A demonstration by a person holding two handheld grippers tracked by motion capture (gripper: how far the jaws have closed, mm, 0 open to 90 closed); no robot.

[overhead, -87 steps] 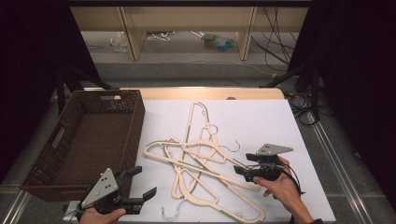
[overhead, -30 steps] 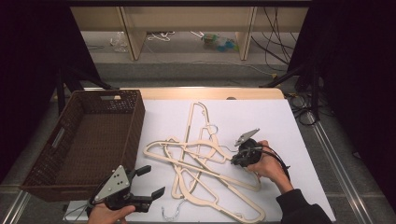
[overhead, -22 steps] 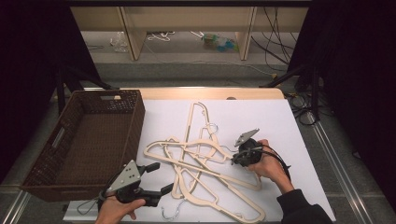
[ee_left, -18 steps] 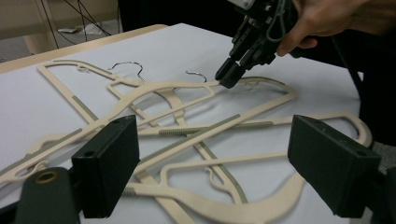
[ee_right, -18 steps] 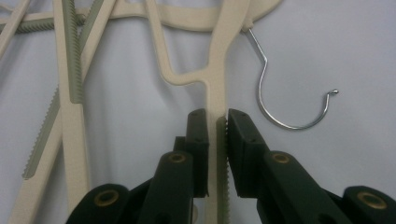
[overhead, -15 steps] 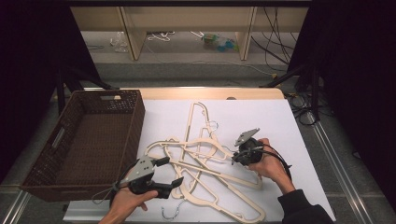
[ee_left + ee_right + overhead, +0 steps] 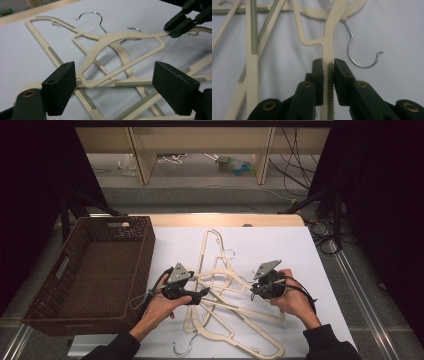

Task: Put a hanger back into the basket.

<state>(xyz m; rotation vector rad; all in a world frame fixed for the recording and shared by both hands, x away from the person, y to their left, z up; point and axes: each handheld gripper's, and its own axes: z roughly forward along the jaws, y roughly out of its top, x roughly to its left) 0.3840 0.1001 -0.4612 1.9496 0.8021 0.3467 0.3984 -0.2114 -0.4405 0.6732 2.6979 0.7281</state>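
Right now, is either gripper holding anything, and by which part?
The right gripper is shut on a cream hanger, gripping the end of one arm. The left gripper is open, with the hanger's other end between its fingers; it holds nothing.

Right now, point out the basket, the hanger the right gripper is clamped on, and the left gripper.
basket (image 7: 145, 251), high view, on its right wall.
hanger (image 7: 328, 47), right gripper view, on its cream arm above the jaws.
left gripper (image 7: 204, 292), high view, between its open fingertips.

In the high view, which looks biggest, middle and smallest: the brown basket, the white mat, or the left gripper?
1. White mat, biggest.
2. Brown basket, a bit smaller.
3. Left gripper, by far the smallest.
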